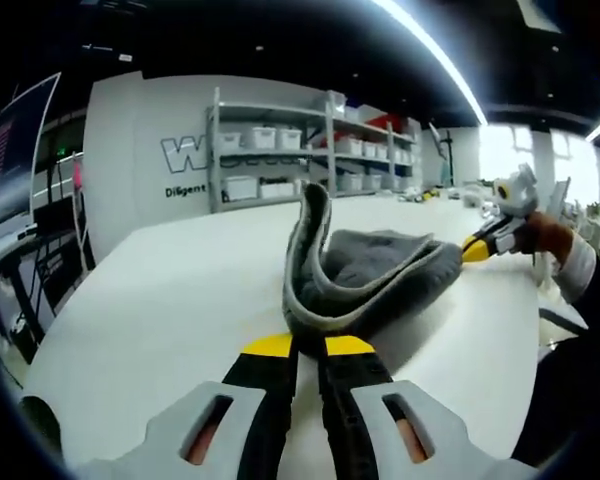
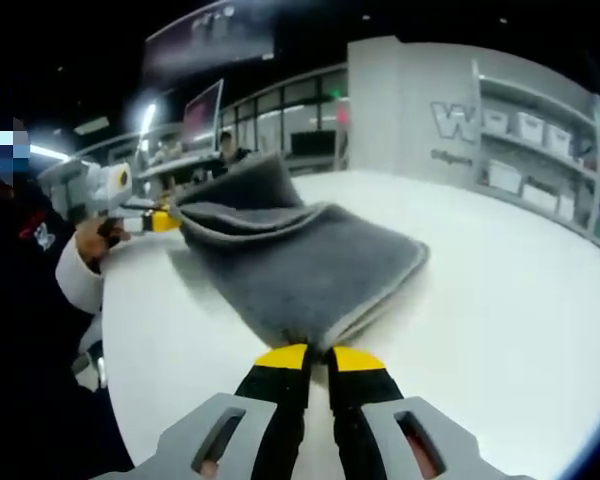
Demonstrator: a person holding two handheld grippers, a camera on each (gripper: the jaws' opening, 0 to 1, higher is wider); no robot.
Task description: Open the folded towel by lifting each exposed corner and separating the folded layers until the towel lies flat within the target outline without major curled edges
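Left gripper view: shelf bins [image 1: 263, 137] behind, contents indiscernible; both grippers' jaws clamped on grey towel [image 1: 365, 275].

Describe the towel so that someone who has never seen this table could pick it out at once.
Start at the wide white table in front of the shelving with white bins. Near its middle lies the grey towel, folded, pinched at opposite ends by the left gripper and the right gripper. It is the one soft, dark thing on the white top, with a paler edge band and one flap curling upward.
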